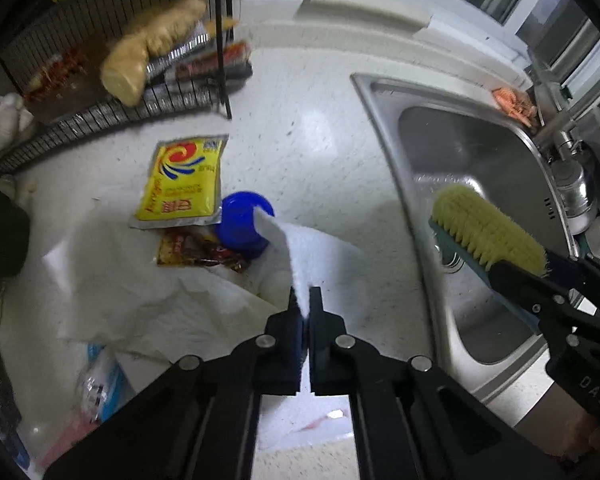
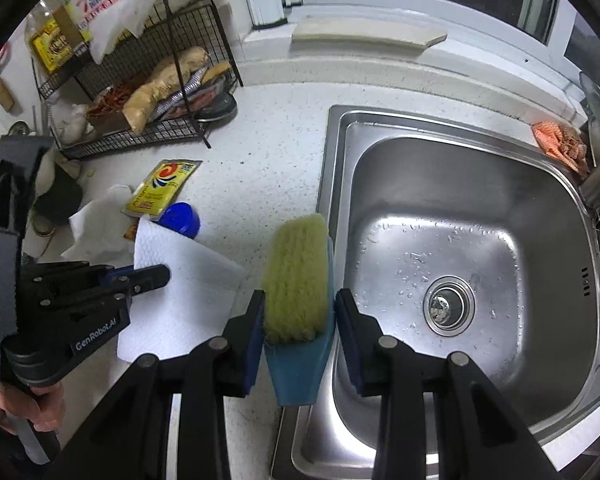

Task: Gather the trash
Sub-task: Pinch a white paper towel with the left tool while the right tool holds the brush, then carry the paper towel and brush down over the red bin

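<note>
Both black two-finger tongs are busy, left gripper (image 1: 305,300) pinching a white paper towel sheet (image 2: 180,280), right gripper (image 2: 300,312) clamping a yellow-bristled blue scrub brush (image 2: 296,276), so collecting's barely started: yellow sachet (image 1: 184,182), blue plastic cap (image 1: 242,220) and small brown wrapper (image 1: 196,250) sit on the speckled white counter (image 1: 320,152).

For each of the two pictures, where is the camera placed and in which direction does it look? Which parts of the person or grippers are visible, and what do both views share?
Left wrist: sits on the left gripper, looks forward and down at the counter; its fingers pinch a paper towel; the right gripper enters at right.
Right wrist: sits on the right gripper, looks down at the sink edge; it grips a brush; the left gripper and a hand show at left.
Shared: towel, brush, sink, yellow packet, blue cap, wire rack.
</note>
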Available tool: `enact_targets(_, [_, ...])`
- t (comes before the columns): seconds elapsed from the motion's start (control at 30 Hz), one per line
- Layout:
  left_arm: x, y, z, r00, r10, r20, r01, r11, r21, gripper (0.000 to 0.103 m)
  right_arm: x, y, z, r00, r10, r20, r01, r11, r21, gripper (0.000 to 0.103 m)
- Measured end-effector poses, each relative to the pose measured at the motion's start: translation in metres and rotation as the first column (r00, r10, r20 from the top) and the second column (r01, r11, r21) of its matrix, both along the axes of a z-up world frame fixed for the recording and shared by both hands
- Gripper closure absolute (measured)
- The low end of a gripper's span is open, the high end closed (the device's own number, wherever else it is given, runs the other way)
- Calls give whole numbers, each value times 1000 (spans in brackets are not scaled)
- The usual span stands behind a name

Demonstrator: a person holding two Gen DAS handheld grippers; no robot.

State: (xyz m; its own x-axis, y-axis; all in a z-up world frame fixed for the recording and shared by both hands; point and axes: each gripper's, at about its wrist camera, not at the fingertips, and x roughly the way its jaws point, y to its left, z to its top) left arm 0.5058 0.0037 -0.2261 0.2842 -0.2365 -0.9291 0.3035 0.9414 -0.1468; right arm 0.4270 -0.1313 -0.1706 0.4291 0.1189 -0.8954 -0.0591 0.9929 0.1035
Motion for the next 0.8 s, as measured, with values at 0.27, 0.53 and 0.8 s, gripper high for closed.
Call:
enact_targets(0.27, [-41,-10,51,995,22,94,-21,1000,-10,102,-46,-13,37,997,21,80,-23,1000,19,70])
enact_targets(0.53, [-102,-38,91,986,26,168,-24,1000,-12,102,-104,-35,73,989,25,148,-29,999,30,70])
enact_targets(0.8, [-172,-70,111,979,7,204,-6,1000,-5,102,-164,-67,83,984,14,180,-21,999,37,70])
